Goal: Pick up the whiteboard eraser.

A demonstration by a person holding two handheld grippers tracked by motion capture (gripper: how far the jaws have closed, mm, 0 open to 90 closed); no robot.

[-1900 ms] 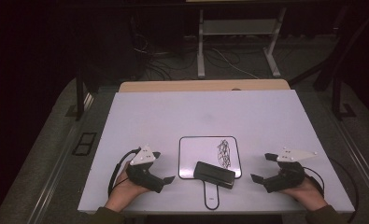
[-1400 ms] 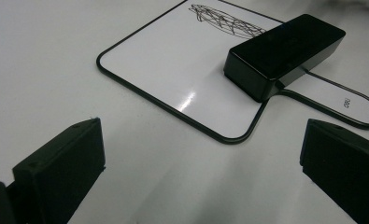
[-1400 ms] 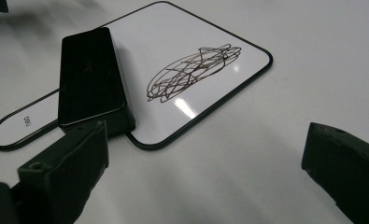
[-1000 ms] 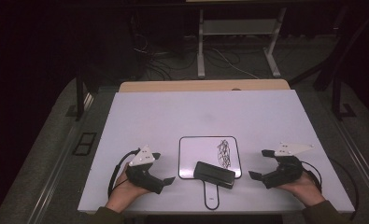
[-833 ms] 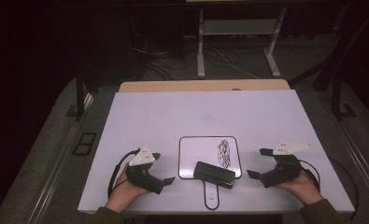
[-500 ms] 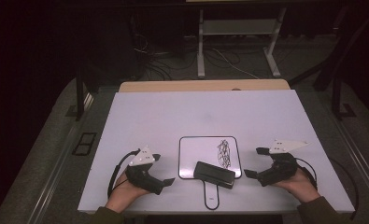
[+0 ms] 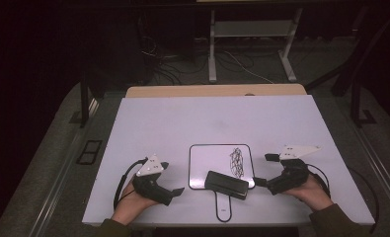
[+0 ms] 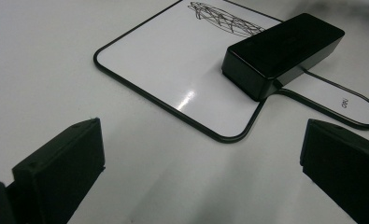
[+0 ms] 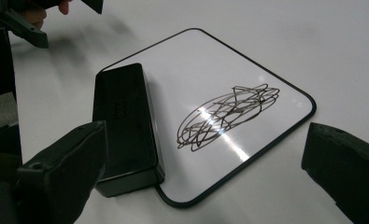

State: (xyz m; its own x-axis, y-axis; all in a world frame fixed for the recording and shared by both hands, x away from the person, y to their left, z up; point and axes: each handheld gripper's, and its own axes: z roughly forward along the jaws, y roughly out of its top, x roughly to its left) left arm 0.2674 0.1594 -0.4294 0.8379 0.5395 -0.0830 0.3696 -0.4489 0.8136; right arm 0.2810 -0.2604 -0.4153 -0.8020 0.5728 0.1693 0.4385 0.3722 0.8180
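The small whiteboard (image 9: 247, 79) looked glossy and smooth, catching a bright glare. The black eraser block (image 9: 124, 123) seemed hard, semi-gloss plastic; the desk (image 7: 207, 118) was matt white.

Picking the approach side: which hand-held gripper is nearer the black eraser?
Right. The right hand-held gripper sits just off the black eraser at its right end, jaws open. The left hand-held gripper is farther off, to the eraser's left, also open.

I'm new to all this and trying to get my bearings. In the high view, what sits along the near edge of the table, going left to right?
Left gripper → black block on the small whiteboard → right gripper.
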